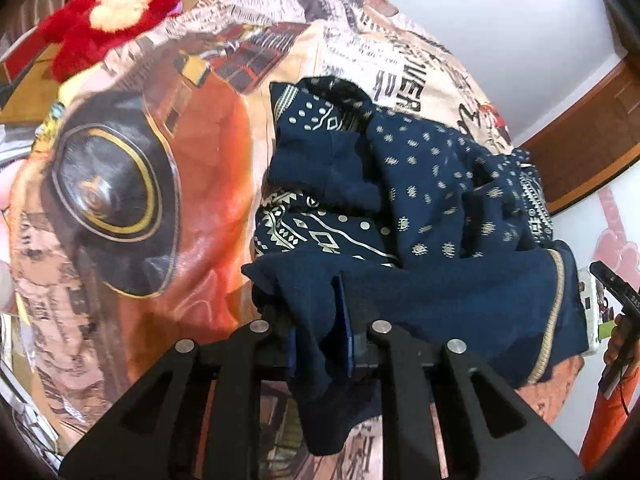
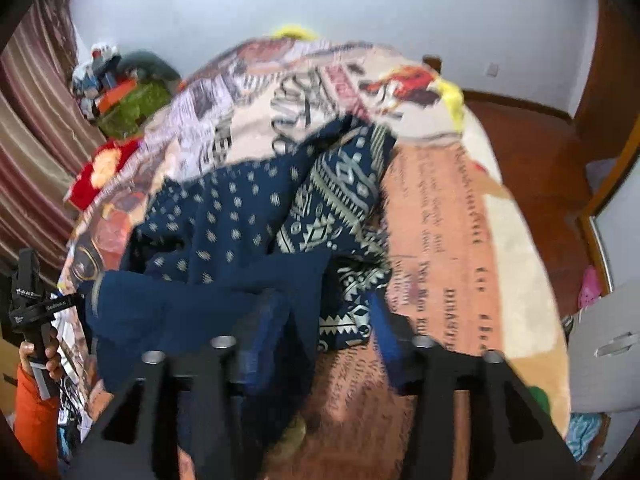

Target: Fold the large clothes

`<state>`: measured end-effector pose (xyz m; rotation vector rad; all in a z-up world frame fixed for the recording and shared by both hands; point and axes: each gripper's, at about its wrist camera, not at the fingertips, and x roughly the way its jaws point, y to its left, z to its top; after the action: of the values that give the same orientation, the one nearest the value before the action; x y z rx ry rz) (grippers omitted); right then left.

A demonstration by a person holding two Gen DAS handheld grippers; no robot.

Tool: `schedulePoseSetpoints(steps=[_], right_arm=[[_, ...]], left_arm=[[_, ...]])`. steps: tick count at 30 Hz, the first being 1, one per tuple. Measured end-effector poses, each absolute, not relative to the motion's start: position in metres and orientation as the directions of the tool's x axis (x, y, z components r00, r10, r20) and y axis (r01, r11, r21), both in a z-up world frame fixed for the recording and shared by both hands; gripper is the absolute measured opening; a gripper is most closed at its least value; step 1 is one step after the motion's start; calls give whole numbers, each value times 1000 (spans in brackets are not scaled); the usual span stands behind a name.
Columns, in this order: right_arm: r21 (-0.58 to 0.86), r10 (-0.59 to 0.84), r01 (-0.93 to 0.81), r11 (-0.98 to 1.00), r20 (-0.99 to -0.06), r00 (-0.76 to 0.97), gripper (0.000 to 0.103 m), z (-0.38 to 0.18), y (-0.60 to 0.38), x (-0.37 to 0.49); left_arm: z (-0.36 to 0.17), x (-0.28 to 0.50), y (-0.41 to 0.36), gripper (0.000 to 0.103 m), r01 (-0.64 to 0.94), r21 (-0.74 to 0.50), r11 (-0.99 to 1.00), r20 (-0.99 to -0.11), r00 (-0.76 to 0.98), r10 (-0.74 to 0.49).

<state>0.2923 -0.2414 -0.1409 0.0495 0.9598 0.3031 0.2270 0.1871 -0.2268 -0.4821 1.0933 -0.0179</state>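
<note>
Navy garment (image 1: 420, 184) heaped; fold between left gripper (image 1: 320, 344) pads; right gripper (image 2: 320, 344) blurred, jaws apart.

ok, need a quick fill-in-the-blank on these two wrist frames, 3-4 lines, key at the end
1. The garment being folded is dark ____ with pale printed patterns.
2. It lies on a printed ____ that covers the bed.
3. The plush toy near the far edge of the blanket is ____.
4. In the left wrist view, a plain fold of the garment hangs between the left gripper's ____.

Missing words: blue; blanket; red; fingers
</note>
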Motion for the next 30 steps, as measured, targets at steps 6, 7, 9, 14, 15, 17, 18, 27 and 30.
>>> schedulePoseSetpoints(steps=[6,7,9,14,15,17,18,27,30], right_arm=[[191,308,-263,946,-783,540,62,-126,-242,257],[195,315,-268,943,-783,536,62,-126,-241,252],[216,333,-273,938,-781,528,62,-131,-238,240],[274,368,-257,927,-797,479,62,-151,-233,225],[281,372,-254,926,-800,471,62,-155,-231,224],[288,376,-253,924,-810,450,62,-163,-228,221],[290,378,-255,922,-813,443,62,-165,-227,219],[262,369,-283,923,-814,448,62,-176,-214,214],[253,365,-289,923,-812,455,61,-177,-211,214]], left_arm=[[-209,208,188,53,-213,-280,936,-859,492,-144],[-207,205,186,56,-208,-261,943,-857,499,-127],[-207,196,185,57,-202,-264,943,-855,501,-133],[-230,178,176,57,-172,-347,922,-855,461,-236],[-237,174,174,57,-166,-378,911,-851,450,-271],[-251,169,169,57,-167,-421,892,-847,422,-322],[-258,169,165,57,-171,-429,887,-851,407,-333],[-279,187,143,57,-168,-476,863,-844,361,-396],[-274,190,138,51,-152,-461,874,-849,363,-385]])
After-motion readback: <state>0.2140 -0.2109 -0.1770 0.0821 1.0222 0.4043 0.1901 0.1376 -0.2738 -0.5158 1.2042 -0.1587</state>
